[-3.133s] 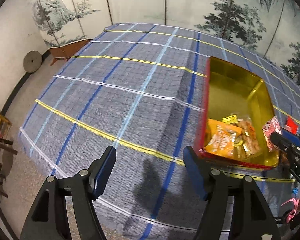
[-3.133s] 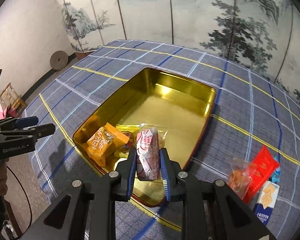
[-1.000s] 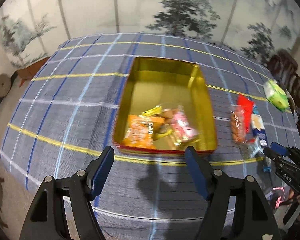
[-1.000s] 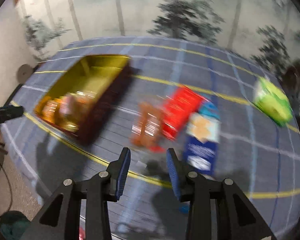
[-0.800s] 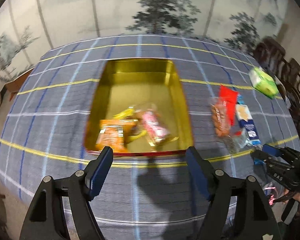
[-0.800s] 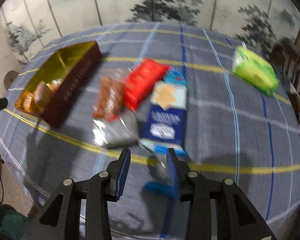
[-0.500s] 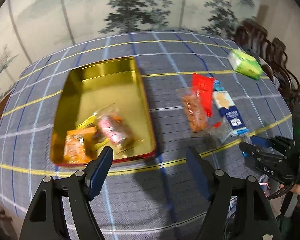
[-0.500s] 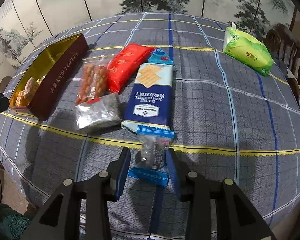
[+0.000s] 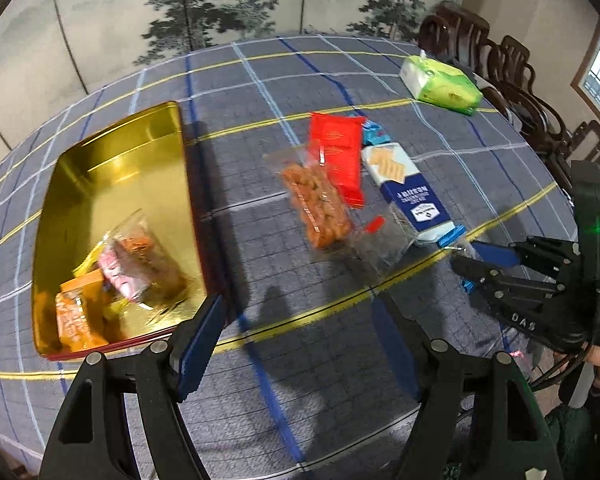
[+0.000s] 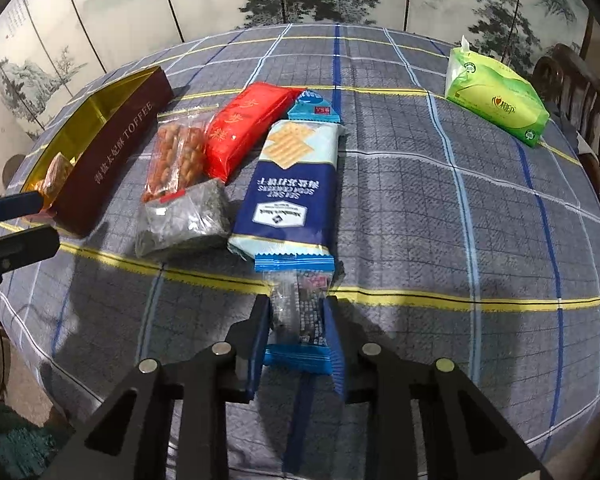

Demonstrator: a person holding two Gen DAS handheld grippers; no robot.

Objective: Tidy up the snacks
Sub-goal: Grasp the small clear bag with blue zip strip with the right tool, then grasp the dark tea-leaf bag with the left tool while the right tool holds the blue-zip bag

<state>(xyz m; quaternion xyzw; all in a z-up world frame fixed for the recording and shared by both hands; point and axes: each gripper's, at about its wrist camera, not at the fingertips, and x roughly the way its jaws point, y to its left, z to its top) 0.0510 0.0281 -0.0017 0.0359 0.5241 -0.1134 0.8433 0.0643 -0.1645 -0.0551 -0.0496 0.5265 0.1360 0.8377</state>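
Pick-up step in hand: right gripper (image 10: pixel 296 320) has its jaws down either side of the small clear packet w/ blue ends (image 10: pixel 298 316), lying at the near table edge just below the cracker pack (image 10: pixel 290 184). Pads look right at the wrapper; whether they're squeezing yet, can't tell. Left gripper (image 9: pixel 300 336) spread wide, nothing in it, hovering by the gold tin (image 9: pixel 112 184). Next, prob: close, lift, carry left to the tin. Nut bag (image 10: pixel 176 160), grey bag (image 10: pixel 180 220), red pack (image 10: pixel 244 124) sit between, so go over. Tissue pack (image 10: pixel 496 96) well apart.

green tissue pack (image 10: pixel 496 98) on plaid tablecloth (image 10: pixel 440 208), chairs (image 9: pixel 512 68) beyond.
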